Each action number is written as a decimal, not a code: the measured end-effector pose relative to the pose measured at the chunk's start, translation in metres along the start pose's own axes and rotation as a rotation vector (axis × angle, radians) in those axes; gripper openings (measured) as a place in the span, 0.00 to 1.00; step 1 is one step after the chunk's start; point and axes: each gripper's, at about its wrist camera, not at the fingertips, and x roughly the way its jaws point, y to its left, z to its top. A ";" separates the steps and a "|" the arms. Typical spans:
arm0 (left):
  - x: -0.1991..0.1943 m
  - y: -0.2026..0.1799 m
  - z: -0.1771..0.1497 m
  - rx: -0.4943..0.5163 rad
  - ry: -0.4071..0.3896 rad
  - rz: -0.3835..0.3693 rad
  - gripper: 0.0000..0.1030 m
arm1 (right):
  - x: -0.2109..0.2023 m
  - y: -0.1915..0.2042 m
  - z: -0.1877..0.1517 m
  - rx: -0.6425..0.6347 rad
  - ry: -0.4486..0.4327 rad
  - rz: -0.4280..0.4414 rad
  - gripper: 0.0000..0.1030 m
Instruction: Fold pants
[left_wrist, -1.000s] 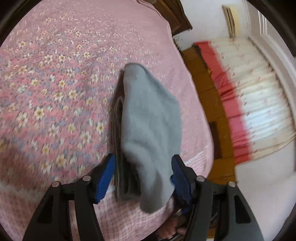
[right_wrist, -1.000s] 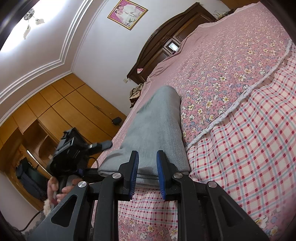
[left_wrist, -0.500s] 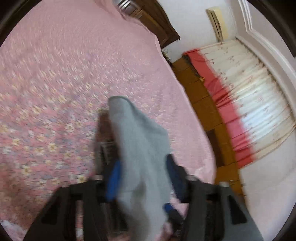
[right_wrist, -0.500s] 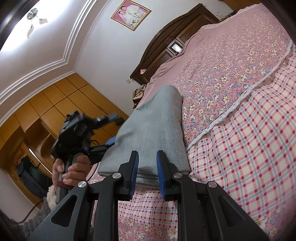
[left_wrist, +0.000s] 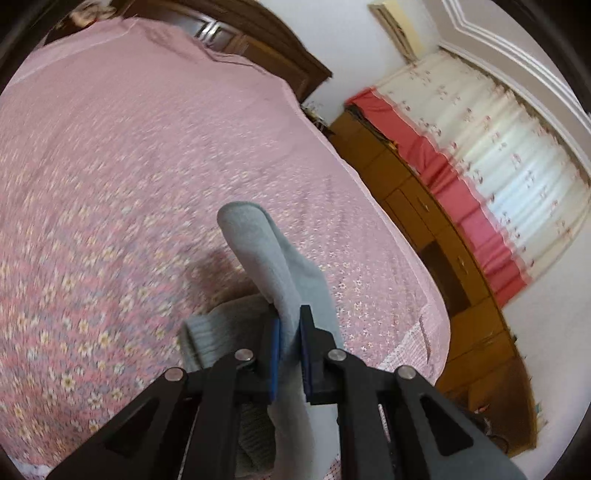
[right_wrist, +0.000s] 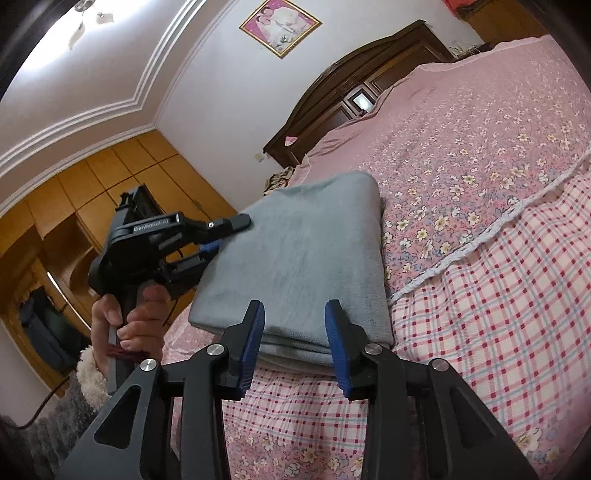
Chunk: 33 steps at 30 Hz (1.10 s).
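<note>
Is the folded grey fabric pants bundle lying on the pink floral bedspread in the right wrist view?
Yes, the grey pants lie folded on the bedspread.

in the left wrist view the flowers of the bedspread (left_wrist: 110, 221) smear into streaks, and the curtain (left_wrist: 498, 147) is blurred too. the pants (left_wrist: 280, 280) run down behind the left hand-held gripper (left_wrist: 289, 354), so their lower end is hidden. in the right wrist view the near edge of the pants (right_wrist: 303, 258) sits behind the right hand-held gripper (right_wrist: 295, 350). the framed picture (right_wrist: 280, 26) is too small to make out.
</note>
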 end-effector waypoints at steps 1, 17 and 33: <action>0.007 -0.006 0.005 0.009 0.005 0.009 0.09 | 0.000 0.000 0.000 -0.001 0.000 -0.002 0.34; -0.004 0.028 -0.028 -0.152 0.001 0.235 0.25 | -0.002 0.014 0.009 -0.015 0.012 -0.034 0.34; 0.028 -0.046 -0.093 0.076 0.029 0.296 0.11 | 0.027 0.012 0.008 0.086 0.055 -0.139 0.01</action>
